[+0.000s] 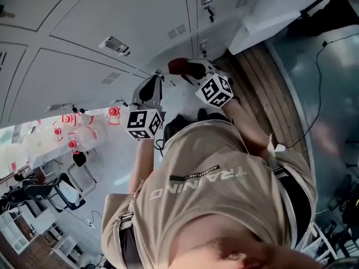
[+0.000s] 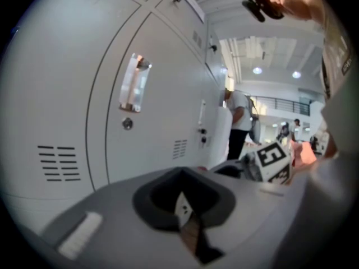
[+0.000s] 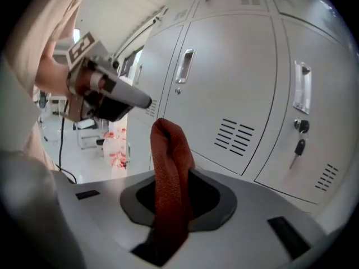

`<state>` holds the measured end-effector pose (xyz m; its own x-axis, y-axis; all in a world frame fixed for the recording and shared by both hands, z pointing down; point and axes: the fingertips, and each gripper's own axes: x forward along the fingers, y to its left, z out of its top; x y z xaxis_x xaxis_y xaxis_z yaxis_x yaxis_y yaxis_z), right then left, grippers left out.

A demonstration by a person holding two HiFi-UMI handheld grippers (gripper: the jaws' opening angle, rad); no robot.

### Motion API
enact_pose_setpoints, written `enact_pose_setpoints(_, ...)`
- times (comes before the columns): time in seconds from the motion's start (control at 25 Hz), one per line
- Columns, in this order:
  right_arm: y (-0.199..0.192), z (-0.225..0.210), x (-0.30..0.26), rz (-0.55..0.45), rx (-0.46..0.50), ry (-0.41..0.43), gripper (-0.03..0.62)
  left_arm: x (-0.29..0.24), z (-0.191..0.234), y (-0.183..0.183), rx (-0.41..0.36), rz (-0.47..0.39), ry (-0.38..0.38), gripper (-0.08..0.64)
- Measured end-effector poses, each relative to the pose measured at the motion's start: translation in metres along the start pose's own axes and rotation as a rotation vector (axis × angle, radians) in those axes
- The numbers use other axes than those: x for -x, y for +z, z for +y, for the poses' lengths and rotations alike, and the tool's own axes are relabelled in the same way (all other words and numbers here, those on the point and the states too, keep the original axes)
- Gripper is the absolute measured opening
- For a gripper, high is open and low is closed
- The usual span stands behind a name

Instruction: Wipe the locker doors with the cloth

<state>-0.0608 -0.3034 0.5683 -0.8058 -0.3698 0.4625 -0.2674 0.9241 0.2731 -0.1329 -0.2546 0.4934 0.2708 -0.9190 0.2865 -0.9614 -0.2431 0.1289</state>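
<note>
Pale grey locker doors fill the upper part of the head view, just ahead of both grippers. My right gripper is shut on a dark red cloth, which stands up out of the jaws as a folded bunch a short way from a locker door, not touching it. Beside it on the left, my left gripper has its jaws together with nothing between them, pointing along a locker door. Its grey body shows in the right gripper view.
A key hangs in a lock on the locker at the right. Door handles stick out slightly. A wooden bench lies to the right. A table with red-capped bottles and a chair stand behind. Another person stands further along the lockers.
</note>
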Motion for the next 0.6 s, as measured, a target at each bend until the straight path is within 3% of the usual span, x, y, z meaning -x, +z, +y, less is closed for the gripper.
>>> enact_pose_setpoints(0.36,0.073,-0.001,0.060,-0.207,-0.278,-0.075,0.066,0.018,0.007,0.041,-0.043,-0.107,-0.020,0.006)
enact_pose_setpoints(0.6,0.118,0.012,0.079,-0.286,-0.218,-0.120,0.066,0.042,0.016,0.055,-0.073,-0.159,-0.025,0.006)
